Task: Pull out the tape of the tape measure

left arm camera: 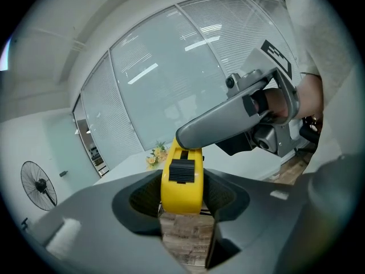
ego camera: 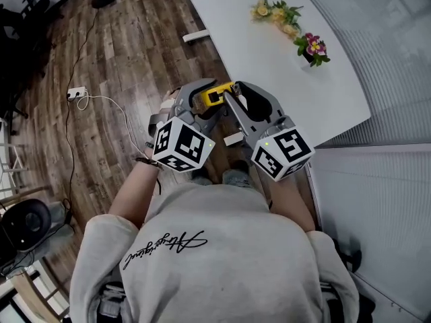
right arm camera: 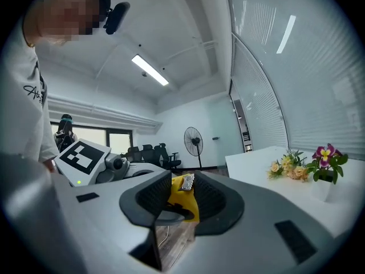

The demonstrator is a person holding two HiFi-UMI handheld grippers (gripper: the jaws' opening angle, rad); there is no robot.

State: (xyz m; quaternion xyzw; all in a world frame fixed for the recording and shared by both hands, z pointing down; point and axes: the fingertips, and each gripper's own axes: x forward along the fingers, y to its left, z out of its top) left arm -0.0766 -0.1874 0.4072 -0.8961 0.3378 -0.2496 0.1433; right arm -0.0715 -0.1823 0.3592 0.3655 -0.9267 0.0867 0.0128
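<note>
A yellow tape measure (ego camera: pixel 217 94) is held in the air over the wooden floor, in front of the person's body. My left gripper (ego camera: pixel 205 99) is shut on it: in the left gripper view the yellow case (left arm camera: pixel 181 178), with its black slide lock facing the camera, sits clamped between both pads. My right gripper (ego camera: pixel 234 89) comes in from the right, one grey finger (left arm camera: pixel 228 121) lying across the top of the case. In the right gripper view the case (right arm camera: pixel 183 201) and its metal end hook (right arm camera: pixel 187 181) stand between the jaws, which do not press on them.
A white table (ego camera: pixel 269 52) lies just beyond the grippers, with a row of flowers (ego camera: pixel 276 12) and a small potted plant (ego camera: pixel 313 46) on it. A power strip (ego camera: pixel 76 93) with a white cable lies on the wooden floor at the left. A standing fan (right arm camera: pixel 193 138) is further off.
</note>
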